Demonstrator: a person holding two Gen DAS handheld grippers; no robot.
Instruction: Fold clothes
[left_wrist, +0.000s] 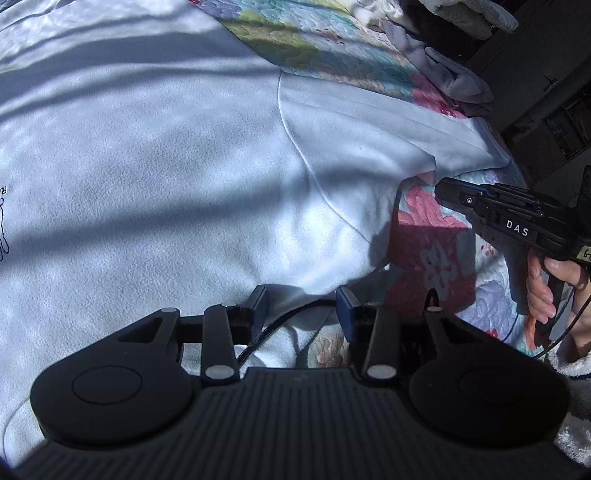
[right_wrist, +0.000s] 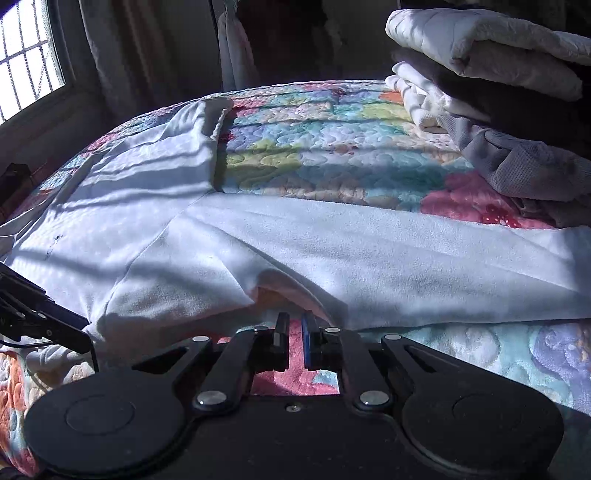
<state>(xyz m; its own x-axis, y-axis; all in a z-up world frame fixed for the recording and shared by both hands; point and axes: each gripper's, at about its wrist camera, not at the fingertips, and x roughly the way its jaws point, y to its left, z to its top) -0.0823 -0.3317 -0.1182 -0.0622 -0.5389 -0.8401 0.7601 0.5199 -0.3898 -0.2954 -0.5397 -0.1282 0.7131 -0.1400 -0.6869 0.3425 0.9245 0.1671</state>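
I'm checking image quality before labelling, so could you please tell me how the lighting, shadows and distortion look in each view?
Left wrist view: hard sunlight with dark striped shadows across the white garment, overexposed at top left; fisheye bends the edges.
Right wrist view: a bright barred window at left, the same stripes on the garment and floral quilt, the room behind very dark, the folded pile partly in shade.

The pale blue-white fleece sweatshirt looks soft, matt and finely napped. Under it, the multicoloured floral quilted bedspread is puffy, stitched cloth. The stack of folded white and grey garments seems partly textured knit, though shadow hides much. The black matt plastic left gripper has silvery metal pivot pins.
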